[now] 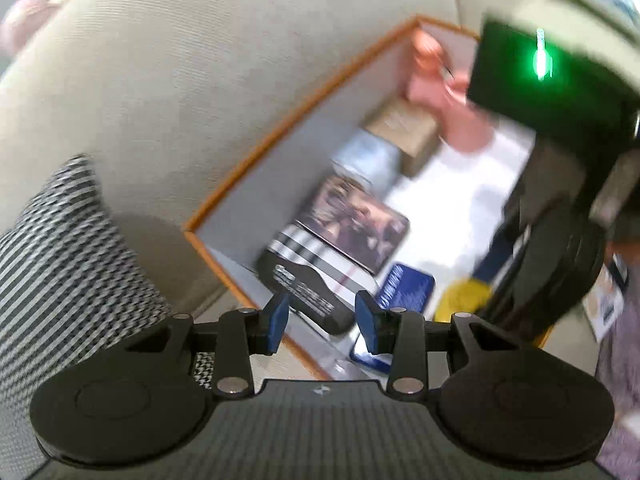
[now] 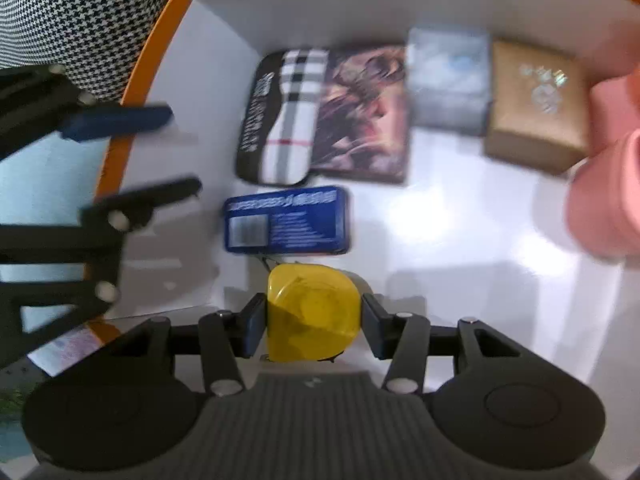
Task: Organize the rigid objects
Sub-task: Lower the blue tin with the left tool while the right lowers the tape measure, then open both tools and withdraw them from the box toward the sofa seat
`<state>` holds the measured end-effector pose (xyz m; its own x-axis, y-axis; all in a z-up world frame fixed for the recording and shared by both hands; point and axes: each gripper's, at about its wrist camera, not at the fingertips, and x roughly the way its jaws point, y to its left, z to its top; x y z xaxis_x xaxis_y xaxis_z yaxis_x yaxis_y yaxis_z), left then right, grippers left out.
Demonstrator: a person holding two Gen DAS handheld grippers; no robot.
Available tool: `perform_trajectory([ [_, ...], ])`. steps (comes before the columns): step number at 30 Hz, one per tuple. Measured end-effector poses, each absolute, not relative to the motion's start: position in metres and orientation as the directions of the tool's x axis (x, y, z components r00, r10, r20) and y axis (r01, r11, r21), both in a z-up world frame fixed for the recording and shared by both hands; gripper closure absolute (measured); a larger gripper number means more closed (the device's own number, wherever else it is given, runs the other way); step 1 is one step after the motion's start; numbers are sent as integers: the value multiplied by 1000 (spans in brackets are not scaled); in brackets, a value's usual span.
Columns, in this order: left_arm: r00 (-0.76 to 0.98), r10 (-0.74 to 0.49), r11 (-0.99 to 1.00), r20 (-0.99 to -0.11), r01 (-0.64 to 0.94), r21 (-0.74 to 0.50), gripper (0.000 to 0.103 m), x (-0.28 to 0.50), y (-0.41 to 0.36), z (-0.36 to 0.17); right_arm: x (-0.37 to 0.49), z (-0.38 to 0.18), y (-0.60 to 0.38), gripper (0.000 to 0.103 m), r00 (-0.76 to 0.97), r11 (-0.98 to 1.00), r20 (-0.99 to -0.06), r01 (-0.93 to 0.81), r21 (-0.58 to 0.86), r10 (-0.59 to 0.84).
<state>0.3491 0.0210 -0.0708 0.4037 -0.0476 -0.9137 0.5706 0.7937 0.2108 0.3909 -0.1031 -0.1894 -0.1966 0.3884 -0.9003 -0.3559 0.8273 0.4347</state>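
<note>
A white box with an orange rim (image 2: pixel 120 128) (image 1: pixel 304 108) holds a plaid case (image 2: pixel 288 116) (image 1: pixel 304 276), a picture tin (image 2: pixel 364 116) (image 1: pixel 356 220) and a blue tin (image 2: pixel 286 220) (image 1: pixel 404 288). It also holds a pale blue box (image 2: pixel 448 80), a tan box (image 2: pixel 536 104) (image 1: pixel 404 128) and a pink object (image 2: pixel 608 192). My right gripper (image 2: pixel 313 326) is shut on a yellow plastic object (image 2: pixel 312 312) (image 1: pixel 464 300), low over the box floor just in front of the blue tin. My left gripper (image 1: pixel 322 320) (image 2: pixel 180 150) hangs open and empty above the box's left rim.
The box rests on a beige sofa (image 1: pixel 200 60). A houndstooth cushion (image 1: pixel 60 260) (image 2: pixel 80 12) lies against the box's left corner. A printed card (image 1: pixel 604 304) lies outside the box on the right. Bare white floor (image 2: pixel 460 248) shows in the right half of the box.
</note>
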Motion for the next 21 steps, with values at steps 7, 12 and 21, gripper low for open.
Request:
perform_trajectory([
  [7,493,-37,853,-870,469,229,56,344,21,-61,384,-190,-75,51,-197,828,-914,-388,405,355],
  [12,506,-54,896,-861,405,181,55,348,29,-52,380,-191,-63,49,-218,822,-909,-389,415,356],
  [21,517,-48,916,-855,364,169,55,343,34,-50,398,-171,-80,61,-136,838,-925,-392,380,356],
])
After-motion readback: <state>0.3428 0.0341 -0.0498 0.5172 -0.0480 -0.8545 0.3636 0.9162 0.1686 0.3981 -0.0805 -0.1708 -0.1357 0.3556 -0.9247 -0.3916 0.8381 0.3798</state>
